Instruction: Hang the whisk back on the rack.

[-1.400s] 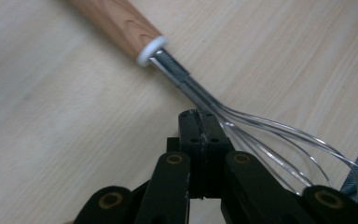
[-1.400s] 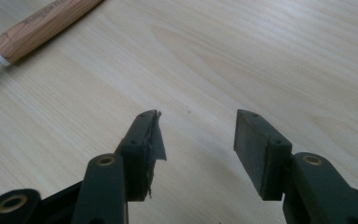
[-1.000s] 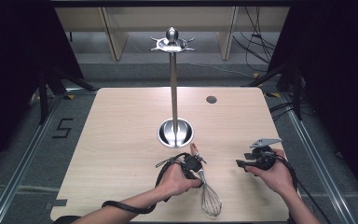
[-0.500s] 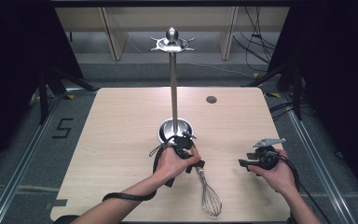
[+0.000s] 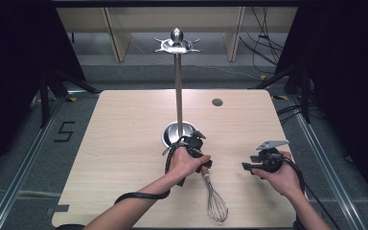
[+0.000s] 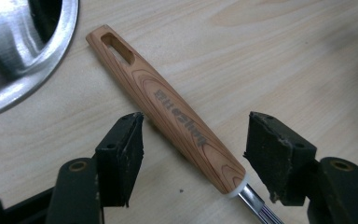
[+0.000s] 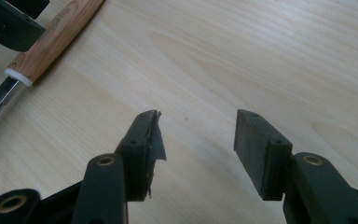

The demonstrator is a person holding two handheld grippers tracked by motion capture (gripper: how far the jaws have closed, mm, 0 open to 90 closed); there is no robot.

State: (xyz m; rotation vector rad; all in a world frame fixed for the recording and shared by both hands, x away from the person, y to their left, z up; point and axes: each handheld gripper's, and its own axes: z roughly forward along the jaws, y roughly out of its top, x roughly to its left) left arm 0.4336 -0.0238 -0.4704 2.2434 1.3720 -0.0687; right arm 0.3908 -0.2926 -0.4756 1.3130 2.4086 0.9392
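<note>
Wooden and pale-grained, the whisk handle point(image 6: 175, 119) lies flat on the counter point(image 5: 124, 143), running slantwise between the wide-open jaws of the left gripper point(image 6: 193, 151), which holds nothing yet. Its slotted end points toward the steel stand base point(image 6: 23, 51); the wire end trails toward the person. The left hand point(image 5: 184, 163) reaches in low (clearly the nearer one). The right gripper point(image 7: 198, 140) hovers apart, jaws spread and empty.
</note>
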